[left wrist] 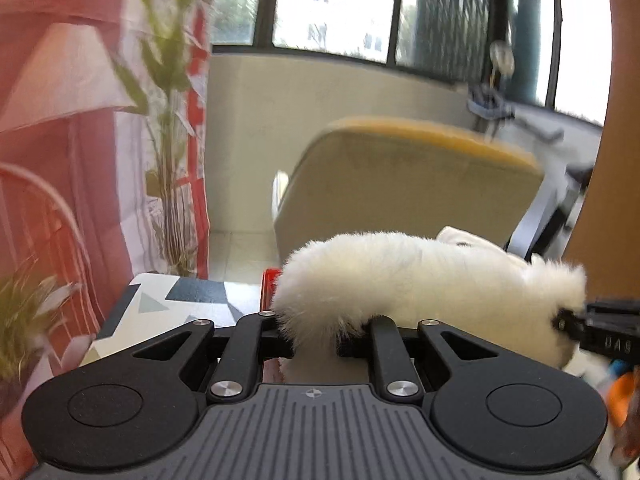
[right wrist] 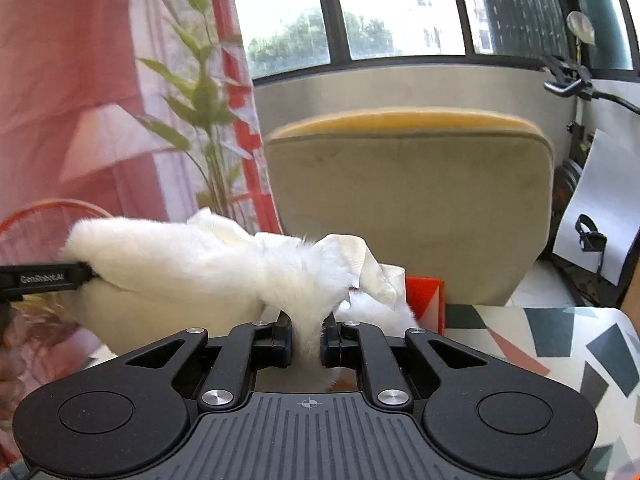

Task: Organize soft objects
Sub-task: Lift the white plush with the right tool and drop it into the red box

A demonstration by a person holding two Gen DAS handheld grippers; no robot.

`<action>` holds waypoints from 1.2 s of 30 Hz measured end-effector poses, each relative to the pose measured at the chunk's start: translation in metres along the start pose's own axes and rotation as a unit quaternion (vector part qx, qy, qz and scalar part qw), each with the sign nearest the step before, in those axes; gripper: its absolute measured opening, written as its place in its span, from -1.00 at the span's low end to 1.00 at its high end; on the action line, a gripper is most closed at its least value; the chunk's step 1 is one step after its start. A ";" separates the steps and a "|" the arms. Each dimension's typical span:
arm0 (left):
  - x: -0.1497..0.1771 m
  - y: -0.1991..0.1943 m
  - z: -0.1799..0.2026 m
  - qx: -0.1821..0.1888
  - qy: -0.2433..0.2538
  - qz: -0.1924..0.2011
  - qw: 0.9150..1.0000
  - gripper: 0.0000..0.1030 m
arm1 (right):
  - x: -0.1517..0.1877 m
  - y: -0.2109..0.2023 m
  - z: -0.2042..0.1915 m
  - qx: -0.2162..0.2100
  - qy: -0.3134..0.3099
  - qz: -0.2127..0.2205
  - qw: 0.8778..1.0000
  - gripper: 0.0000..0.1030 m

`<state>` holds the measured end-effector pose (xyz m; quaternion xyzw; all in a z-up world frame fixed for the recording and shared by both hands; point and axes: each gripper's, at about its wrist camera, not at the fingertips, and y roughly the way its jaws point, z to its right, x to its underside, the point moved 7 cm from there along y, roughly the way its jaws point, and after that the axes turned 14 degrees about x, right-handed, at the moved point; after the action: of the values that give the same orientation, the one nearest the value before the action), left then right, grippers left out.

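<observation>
Two claws, one white fluffy cloth stretched between them, off the tabletop.

Left wrist view: left claw (left wrist: 316, 338) clamped on one end of the fluffy cloth (left wrist: 400, 276), fur bunched over the black fingers so the tips are hidden. Cloth running rightward to the right claw (left wrist: 576, 326) at the frame's right edge, gripping the far end. Patterned tabletop (left wrist: 160, 308) below and to the left, with grey, black and cream shapes. Small red item (left wrist: 270, 284) just behind the cloth's left end, partly hidden. Beige chair back (left wrist: 408, 184) with a yellow top beyond. Leafy plant (left wrist: 168, 120) beside a pink curtain (left wrist: 60, 120) on the left. Window (left wrist: 340, 4) across the back, somewhat blurred.

Right wrist view: right claw (right wrist: 307, 340) closed tight on a pinch of the fluffy cloth (right wrist: 208, 256), fur squeezed between the two pads. Cloth extending left to the left claw (right wrist: 86, 274), a black finger gripping that corner. Smooth white lining folded over on top of the cloth. Red item (right wrist: 424, 296) just right of the cloth. Patterned tabletop (right wrist: 540, 344) at lower right. Chair back (right wrist: 412, 204) straight ahead, plant (right wrist: 204, 100) and curtain (right wrist: 80, 60) at left.
</observation>
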<state>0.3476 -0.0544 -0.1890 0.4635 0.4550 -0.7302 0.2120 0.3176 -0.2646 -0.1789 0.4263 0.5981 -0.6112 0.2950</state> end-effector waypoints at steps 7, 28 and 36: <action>0.033 0.059 -0.010 0.002 0.018 -0.102 0.995 -0.67 | 0.040 0.070 0.015 0.039 0.023 -0.107 0.993 -0.78; 0.046 0.064 -0.011 0.019 0.045 -0.122 0.991 0.32 | 0.068 0.067 0.025 0.046 0.020 -0.122 0.991 -0.65; 0.042 0.019 -0.003 0.040 0.016 -0.064 0.997 0.31 | 0.067 0.029 0.025 0.034 0.043 -0.073 0.996 -0.61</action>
<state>0.3433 -0.0567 -0.2347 0.4527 0.4577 -0.7526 0.1386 0.3077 -0.2828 -0.2535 0.4173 0.6189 -0.6318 0.2088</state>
